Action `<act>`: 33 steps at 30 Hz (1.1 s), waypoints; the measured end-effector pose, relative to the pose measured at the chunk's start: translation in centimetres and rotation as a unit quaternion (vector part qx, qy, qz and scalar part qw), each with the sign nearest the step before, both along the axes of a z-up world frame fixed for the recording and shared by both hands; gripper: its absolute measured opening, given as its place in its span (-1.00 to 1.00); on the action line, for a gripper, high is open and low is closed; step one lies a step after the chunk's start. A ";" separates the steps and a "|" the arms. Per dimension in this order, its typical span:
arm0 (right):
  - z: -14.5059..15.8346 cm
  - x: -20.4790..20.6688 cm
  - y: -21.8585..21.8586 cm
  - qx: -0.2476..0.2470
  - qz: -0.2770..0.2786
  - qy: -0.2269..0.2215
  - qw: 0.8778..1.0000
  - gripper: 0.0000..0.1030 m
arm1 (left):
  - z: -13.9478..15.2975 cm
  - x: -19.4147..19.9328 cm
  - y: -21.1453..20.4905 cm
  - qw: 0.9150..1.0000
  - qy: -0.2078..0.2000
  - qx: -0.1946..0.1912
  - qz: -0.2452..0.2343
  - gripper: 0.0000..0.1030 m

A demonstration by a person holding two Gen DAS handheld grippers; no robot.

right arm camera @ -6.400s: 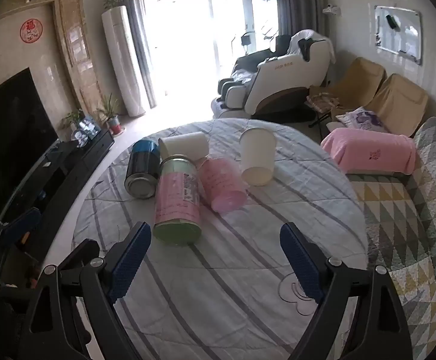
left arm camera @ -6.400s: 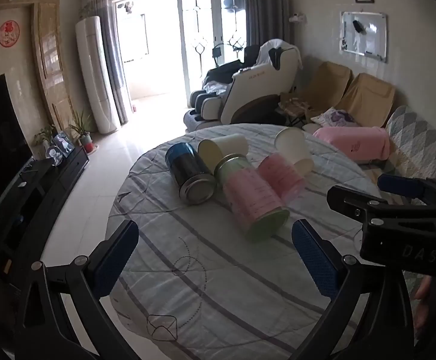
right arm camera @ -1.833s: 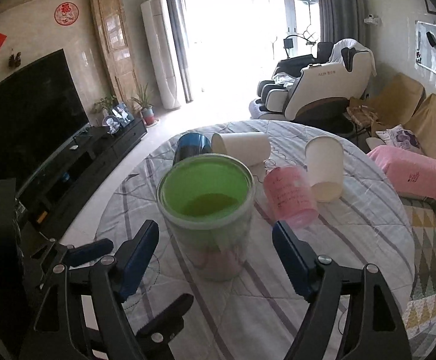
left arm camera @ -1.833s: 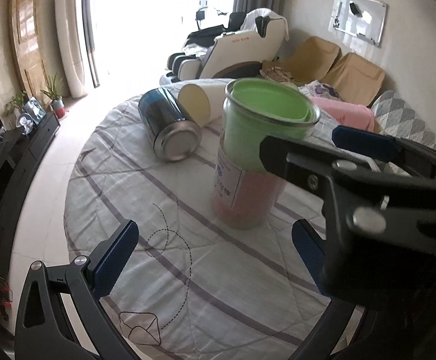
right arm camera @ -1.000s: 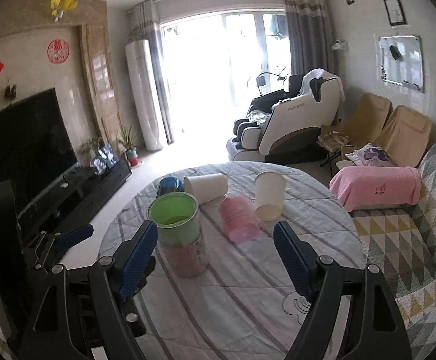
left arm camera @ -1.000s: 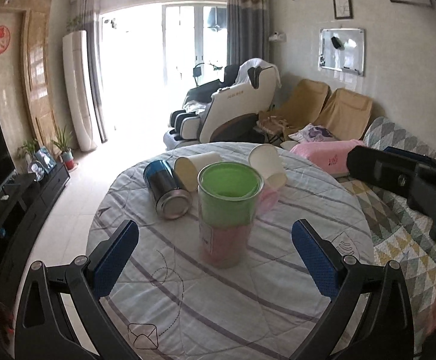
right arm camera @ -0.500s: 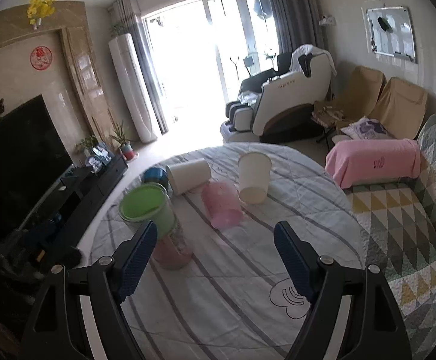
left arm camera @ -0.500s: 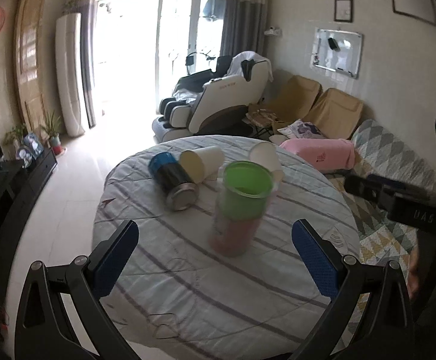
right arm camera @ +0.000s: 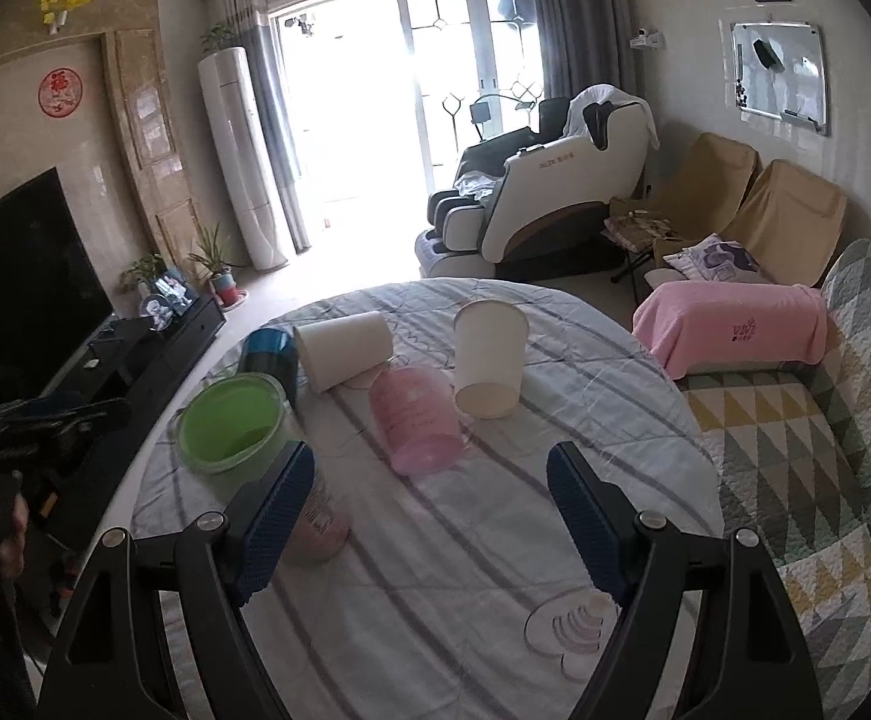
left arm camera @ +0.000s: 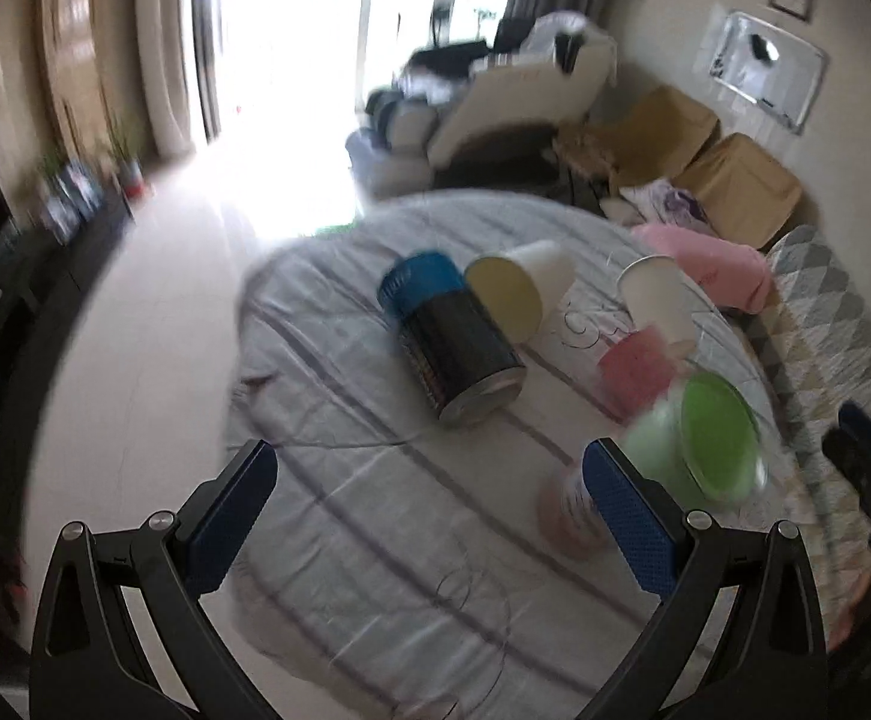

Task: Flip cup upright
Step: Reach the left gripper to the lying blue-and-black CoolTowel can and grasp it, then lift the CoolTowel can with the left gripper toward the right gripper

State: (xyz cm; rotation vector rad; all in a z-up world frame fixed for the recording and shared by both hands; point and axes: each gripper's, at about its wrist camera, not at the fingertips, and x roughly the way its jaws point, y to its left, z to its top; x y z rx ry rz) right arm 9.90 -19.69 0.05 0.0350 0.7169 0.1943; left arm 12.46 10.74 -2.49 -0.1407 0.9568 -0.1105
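Observation:
The green-and-pink cup [right arm camera: 237, 426] stands upright on the round striped table [right arm camera: 435, 570], its green mouth facing up; the left wrist view shows it blurred [left arm camera: 699, 444] at the right. A blue-black can [left arm camera: 453, 348], a white cup [left arm camera: 519, 288] and a pink cup [right arm camera: 414, 420] lie on their sides. Another white cup [right arm camera: 488, 366] stands mouth up. My left gripper [left arm camera: 429, 522] is open and empty, facing the blue-black can. My right gripper [right arm camera: 429, 510] is open and empty, in front of the pink cup.
A sofa with a patterned quilt [right arm camera: 807, 450] and a pink towel [right arm camera: 735, 324] runs along the right of the table. A TV cabinet [right arm camera: 135, 354] stands at the left. A massage chair [right arm camera: 543, 204] is beyond the table.
The left wrist view has swung left and closer to the table, with motion blur; the green cup now sits at its right. The right gripper has shifted slightly. Both stay open and empty.

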 end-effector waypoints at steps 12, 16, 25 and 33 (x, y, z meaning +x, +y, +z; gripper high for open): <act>-1.8 4.1 0.1 0.003 0.014 0.024 1.000 0.58 | -7.3 9.1 -1.2 0.991 0.118 -0.059 0.013 1.00; -2.3 4.7 0.4 0.005 0.024 0.033 0.999 0.58 | -8.4 10.2 -2.1 0.988 0.128 -0.085 0.003 1.00; -3.0 5.4 0.5 0.004 0.023 0.041 0.999 0.58 | -10.0 12.0 -2.2 0.980 0.151 -0.131 0.016 0.96; -4.2 6.5 -0.1 0.011 0.014 0.060 0.998 0.58 | -9.2 11.3 -2.4 0.983 0.137 -0.118 -0.013 0.43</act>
